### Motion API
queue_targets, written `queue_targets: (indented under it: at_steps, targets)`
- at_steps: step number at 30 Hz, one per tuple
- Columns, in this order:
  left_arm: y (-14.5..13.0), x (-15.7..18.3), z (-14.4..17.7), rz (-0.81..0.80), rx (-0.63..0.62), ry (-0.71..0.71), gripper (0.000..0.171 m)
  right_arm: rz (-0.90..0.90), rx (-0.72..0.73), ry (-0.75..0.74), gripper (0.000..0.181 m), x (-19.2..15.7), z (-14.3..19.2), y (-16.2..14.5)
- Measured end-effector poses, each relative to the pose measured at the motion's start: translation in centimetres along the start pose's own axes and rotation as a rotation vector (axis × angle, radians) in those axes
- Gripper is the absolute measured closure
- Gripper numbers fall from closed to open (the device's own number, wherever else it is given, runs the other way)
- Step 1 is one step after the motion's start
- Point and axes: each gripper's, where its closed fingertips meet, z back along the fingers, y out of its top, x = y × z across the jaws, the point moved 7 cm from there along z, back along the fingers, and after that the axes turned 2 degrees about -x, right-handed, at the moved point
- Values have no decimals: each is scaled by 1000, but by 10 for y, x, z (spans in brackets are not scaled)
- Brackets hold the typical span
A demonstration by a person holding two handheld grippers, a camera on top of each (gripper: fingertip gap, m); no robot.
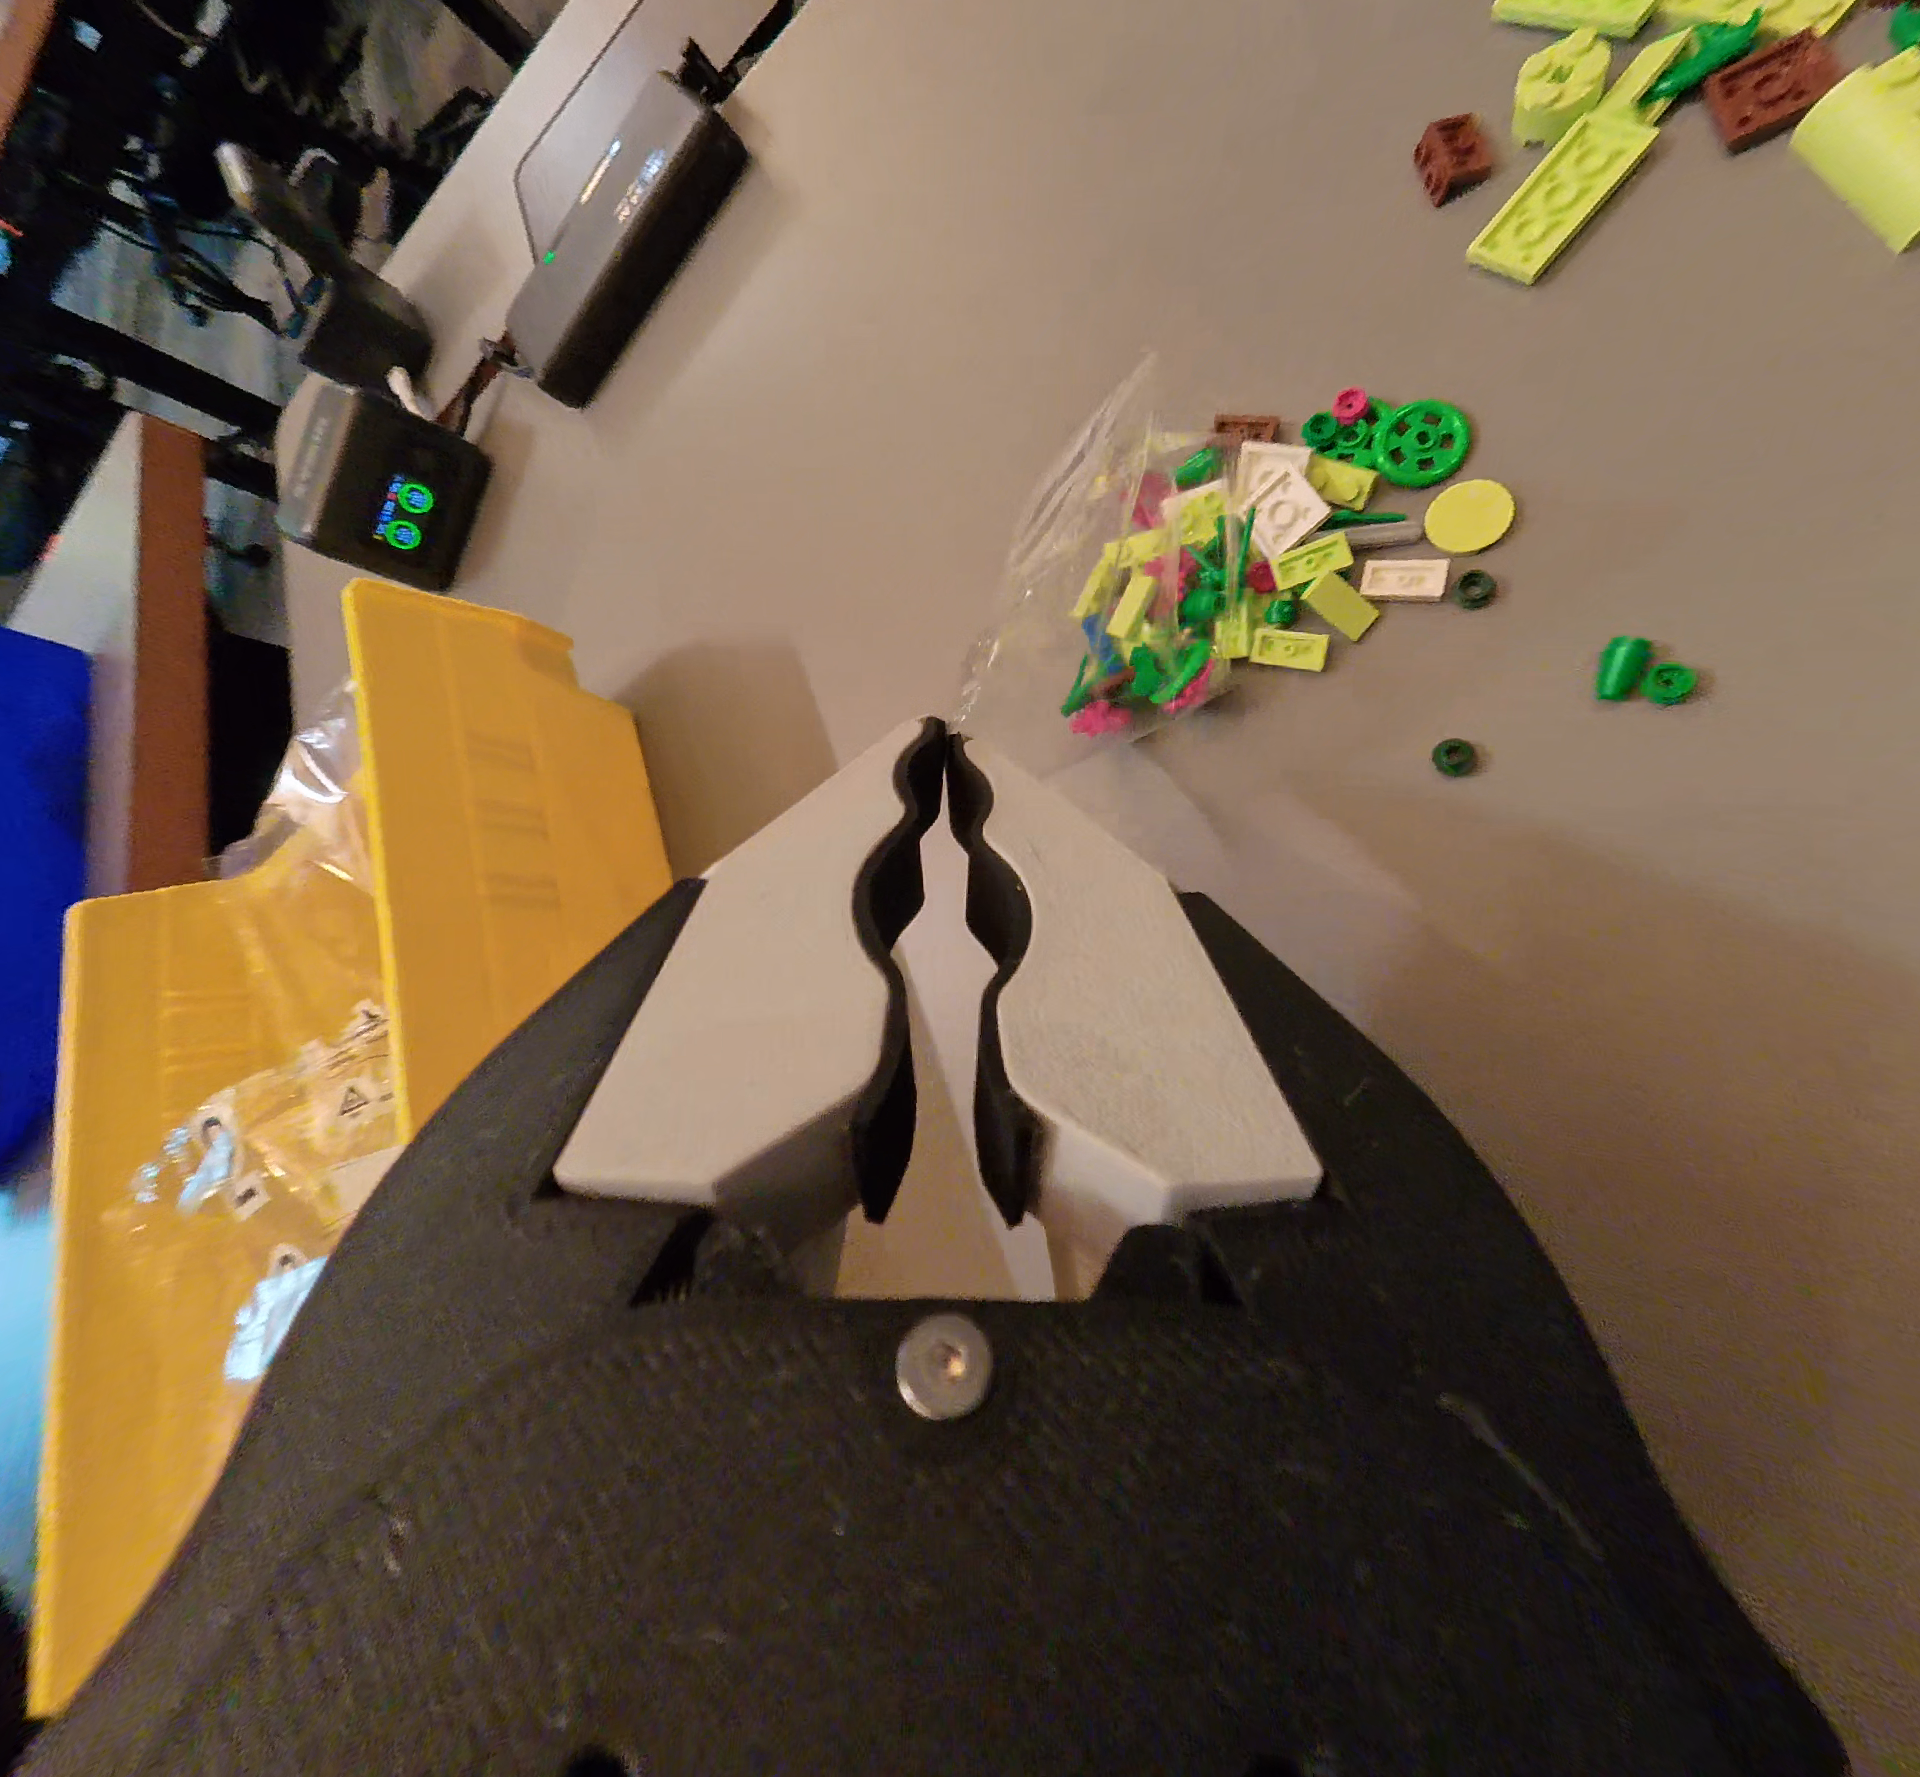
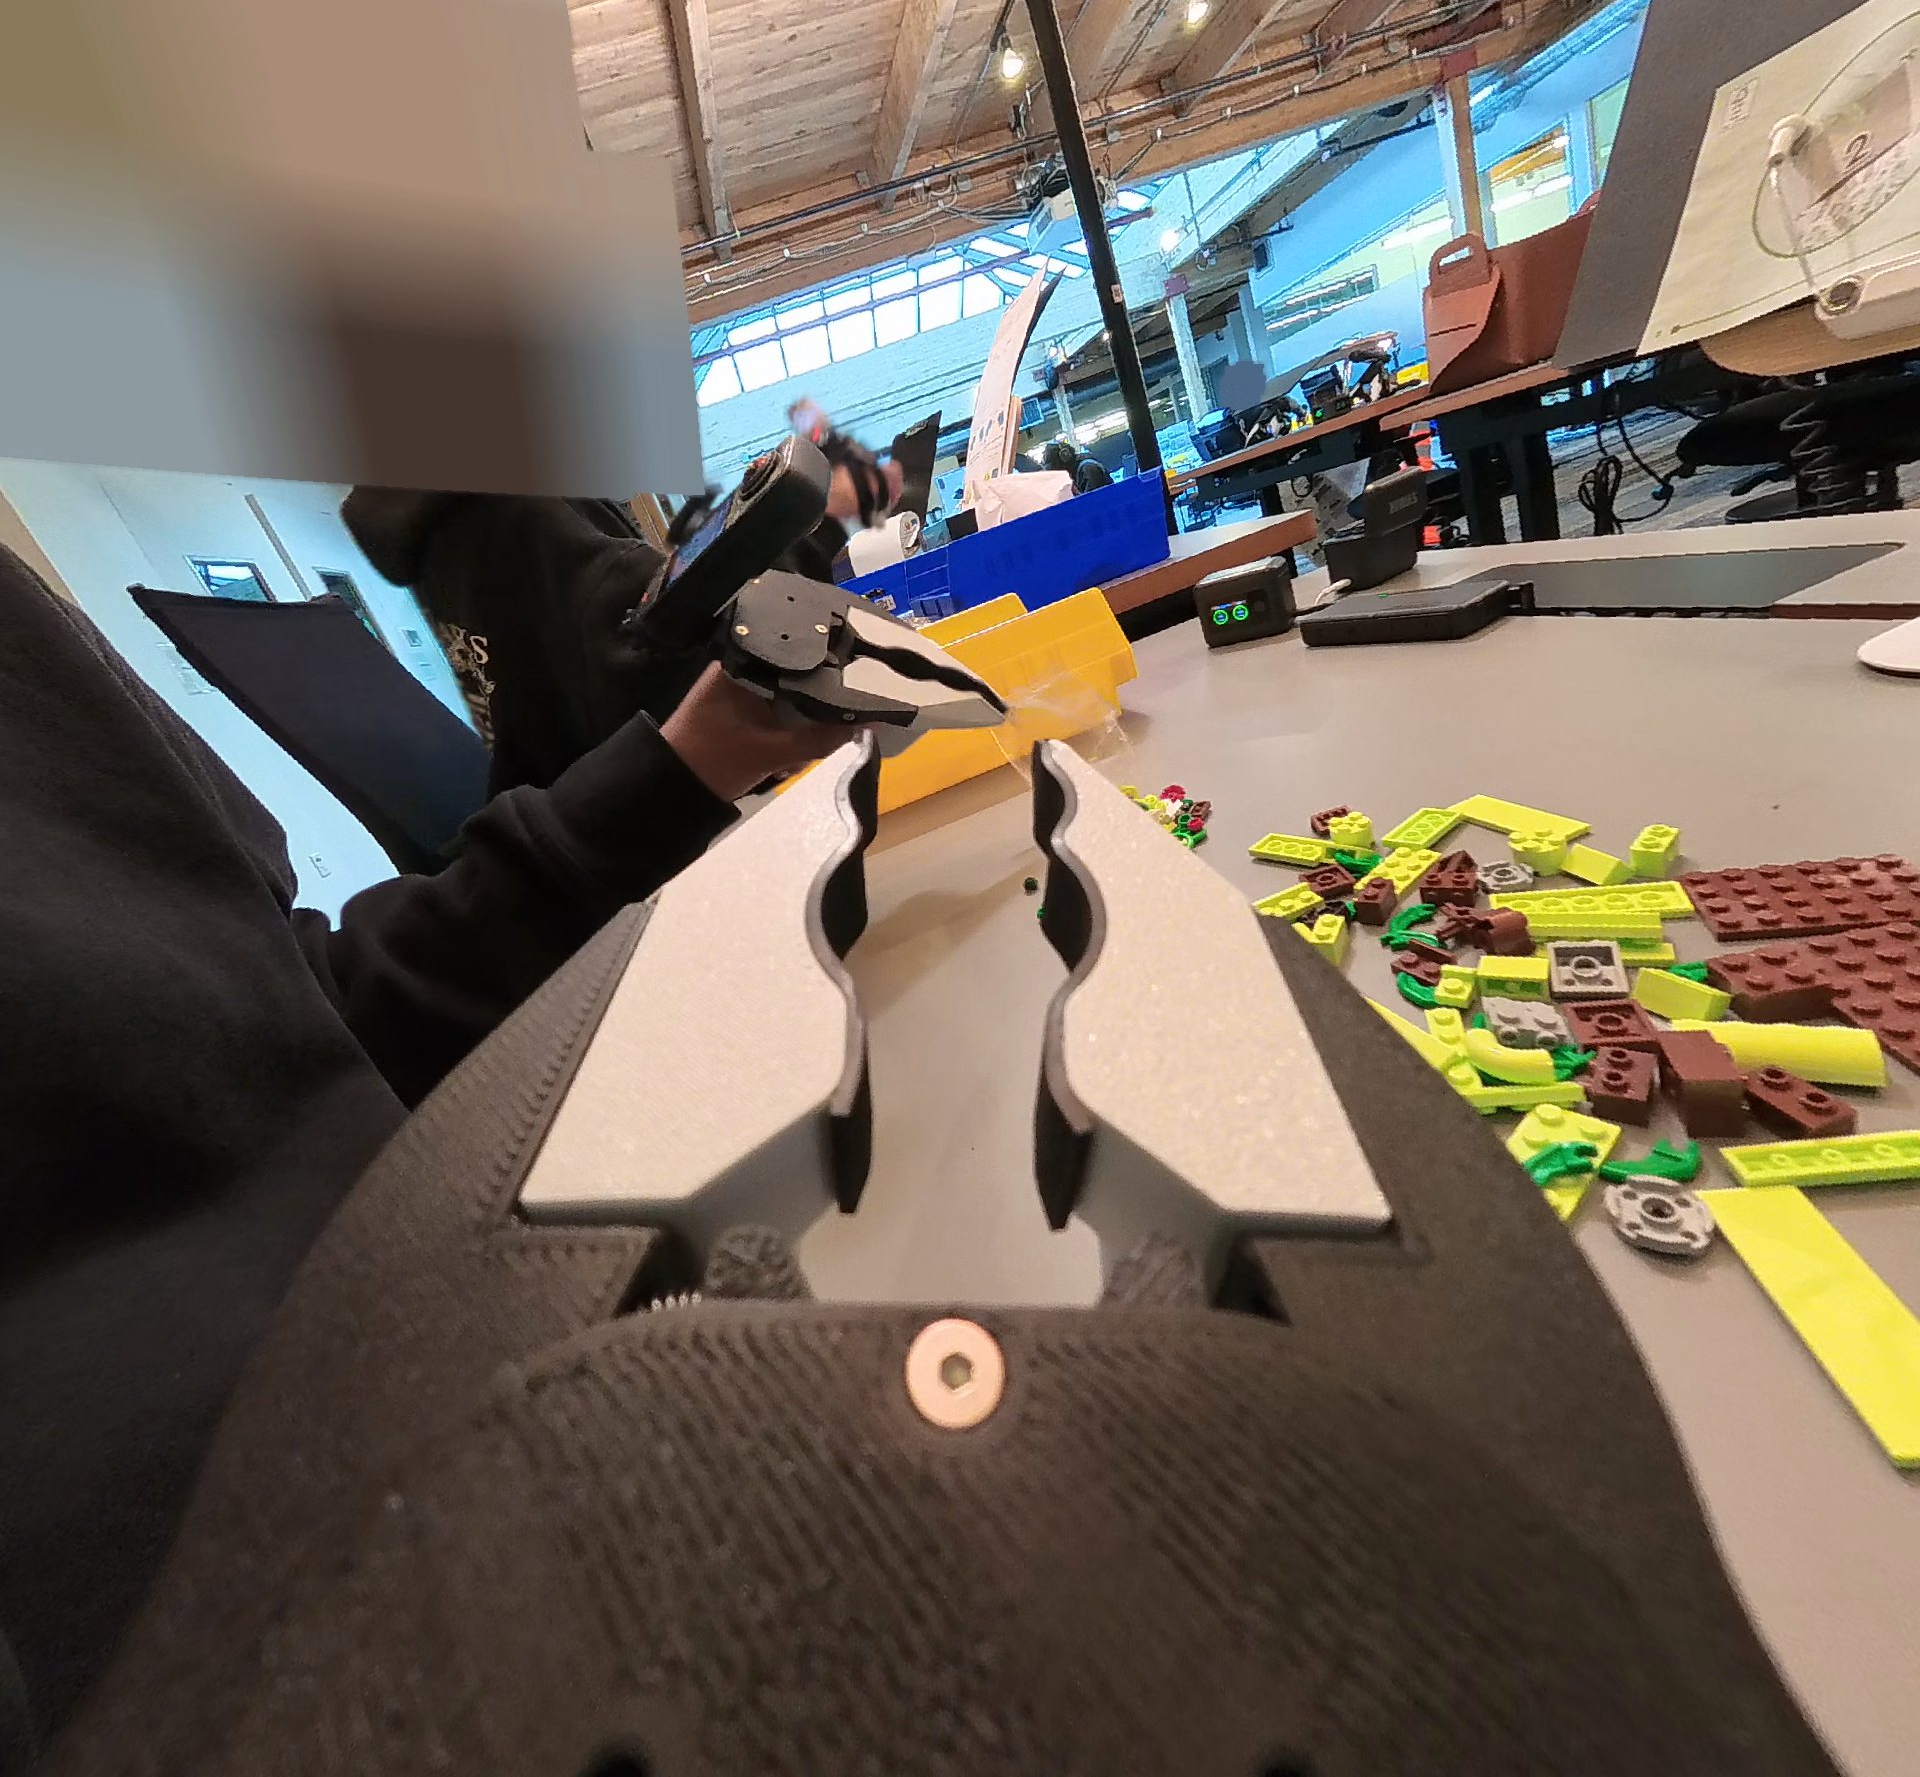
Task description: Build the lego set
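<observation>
Left fingers pinch clear bag corner | right fingers wide, over bare table

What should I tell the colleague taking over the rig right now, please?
Left gripper: shut on a corner of the clear plastic bag, holding it up so small pieces spill onto the grey table.
Right gripper: open, empty, hovering above the table.
Pieces: a loose heap of lime, brown and grey bricks lies to the right; two brown plates lie flat beside it. Yellow bin on the left holds an empty bag.
Done: bags opened, pieces tipped out.
Left: finish emptying this bag, then all the building; nothing looks joined yet.
</observation>
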Motion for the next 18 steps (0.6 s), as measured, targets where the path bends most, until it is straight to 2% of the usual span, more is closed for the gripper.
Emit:
queue_targets:
  at_steps: [11,18]
  targets:
    - [1,-4,8,-113,-62,133,171,-3,0,1,154,0,0,0]
    - [4,-5,13,-116,-55,134,171,-4,1,2,154,0,0,0]
